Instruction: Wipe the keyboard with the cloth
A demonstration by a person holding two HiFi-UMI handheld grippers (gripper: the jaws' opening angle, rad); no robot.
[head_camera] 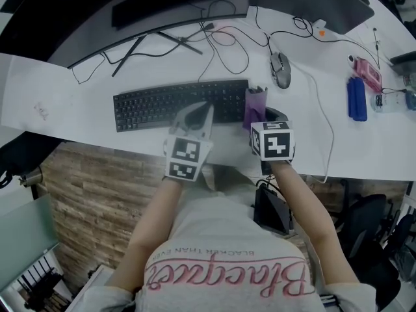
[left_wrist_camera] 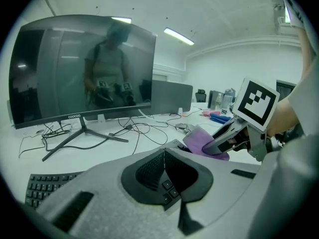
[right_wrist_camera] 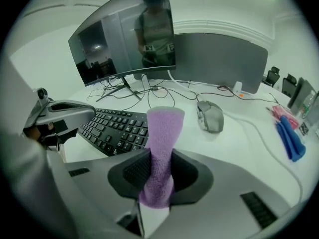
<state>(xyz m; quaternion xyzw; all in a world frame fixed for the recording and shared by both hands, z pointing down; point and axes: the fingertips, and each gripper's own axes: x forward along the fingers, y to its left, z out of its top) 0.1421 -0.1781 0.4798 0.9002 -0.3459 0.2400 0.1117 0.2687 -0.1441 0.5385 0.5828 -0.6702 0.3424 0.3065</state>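
A black keyboard (head_camera: 175,104) lies on the white desk (head_camera: 84,112). My right gripper (head_camera: 257,118) hovers at the keyboard's right end, shut on a purple cloth (head_camera: 255,104) that stands up from the jaws. In the right gripper view the cloth (right_wrist_camera: 162,143) is pinched between the pads, with the keyboard (right_wrist_camera: 115,128) ahead to the left. My left gripper (head_camera: 197,114) is over the keyboard's front middle, shut on nothing. In the left gripper view its pads (left_wrist_camera: 152,169) meet, and the cloth (left_wrist_camera: 198,141) shows to the right.
A curved monitor (left_wrist_camera: 79,68) on a thin stand is behind the keyboard, with loose cables (head_camera: 218,41) around it. A grey mouse (head_camera: 280,69) lies to the right. A blue object (head_camera: 356,98) and a pink one (head_camera: 367,72) sit far right. The desk's front edge is below both grippers.
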